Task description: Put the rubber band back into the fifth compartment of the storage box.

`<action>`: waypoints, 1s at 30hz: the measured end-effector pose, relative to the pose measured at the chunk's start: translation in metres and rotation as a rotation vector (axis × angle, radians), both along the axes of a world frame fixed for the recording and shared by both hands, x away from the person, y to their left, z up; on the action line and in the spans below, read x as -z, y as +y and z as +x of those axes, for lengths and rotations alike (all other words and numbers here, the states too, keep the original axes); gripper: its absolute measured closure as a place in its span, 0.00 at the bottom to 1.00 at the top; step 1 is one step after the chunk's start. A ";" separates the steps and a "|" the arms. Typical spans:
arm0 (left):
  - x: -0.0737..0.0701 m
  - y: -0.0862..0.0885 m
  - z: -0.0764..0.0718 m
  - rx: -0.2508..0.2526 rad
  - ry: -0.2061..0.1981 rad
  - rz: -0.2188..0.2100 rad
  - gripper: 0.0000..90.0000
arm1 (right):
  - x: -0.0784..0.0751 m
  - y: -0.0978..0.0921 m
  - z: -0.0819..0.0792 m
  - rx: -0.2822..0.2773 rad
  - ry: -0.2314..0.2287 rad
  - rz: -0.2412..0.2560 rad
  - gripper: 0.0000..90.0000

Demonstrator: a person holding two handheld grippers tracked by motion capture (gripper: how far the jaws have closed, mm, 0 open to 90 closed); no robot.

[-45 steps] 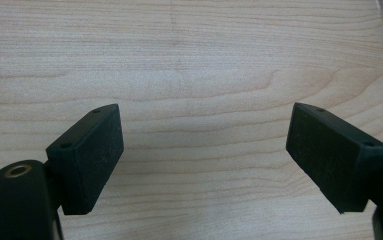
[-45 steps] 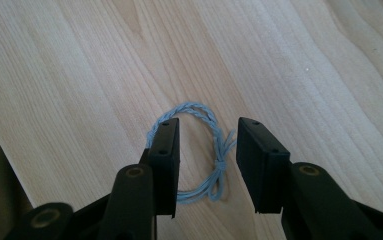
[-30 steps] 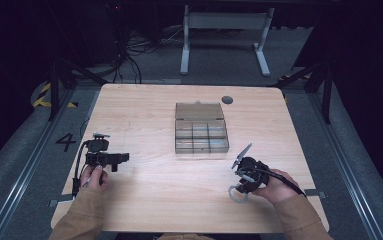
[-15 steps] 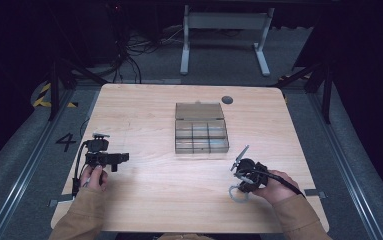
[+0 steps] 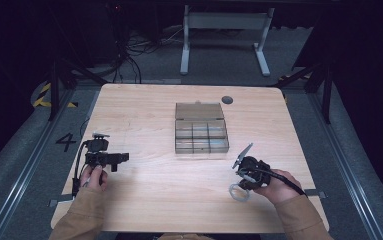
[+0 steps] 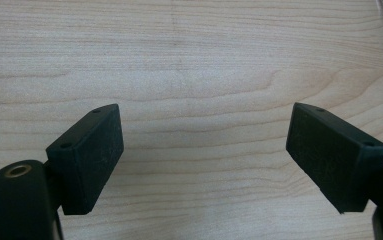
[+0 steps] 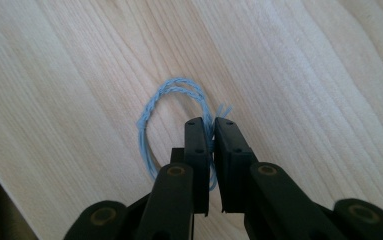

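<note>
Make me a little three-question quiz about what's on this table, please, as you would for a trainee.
1. True or false: the left tongs are wide open over bare wood.
2. What do the right tongs pinch? A) a loop of light blue thread B) a coin C) a pen
3. Fill in: the clear compartment box sits near the table's ____ , lid open.

Key: 1 true; 2 A; 3 middle.

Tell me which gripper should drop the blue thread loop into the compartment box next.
Right. The right gripper is already shut on the blue thread loop and sits near the compartment box. The left gripper is open over bare table, farther from the box.
</note>
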State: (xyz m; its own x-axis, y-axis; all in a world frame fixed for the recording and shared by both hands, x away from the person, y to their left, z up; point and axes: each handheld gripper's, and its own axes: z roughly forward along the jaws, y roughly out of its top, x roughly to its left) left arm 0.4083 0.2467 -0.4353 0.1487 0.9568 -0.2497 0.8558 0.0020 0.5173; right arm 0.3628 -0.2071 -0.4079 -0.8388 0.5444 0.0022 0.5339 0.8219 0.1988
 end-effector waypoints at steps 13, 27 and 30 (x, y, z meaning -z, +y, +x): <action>0.000 0.000 0.000 -0.003 0.000 0.001 0.18 | -0.024 -0.005 -0.005 0.006 -0.073 0.077 0.95; 0.000 0.001 -0.001 -0.006 0.004 0.006 0.18 | -0.046 -0.006 -0.004 0.023 -0.149 0.170 0.95; 0.000 0.001 -0.001 -0.006 0.003 0.006 0.18 | -0.051 -0.005 -0.003 0.025 -0.166 0.196 0.95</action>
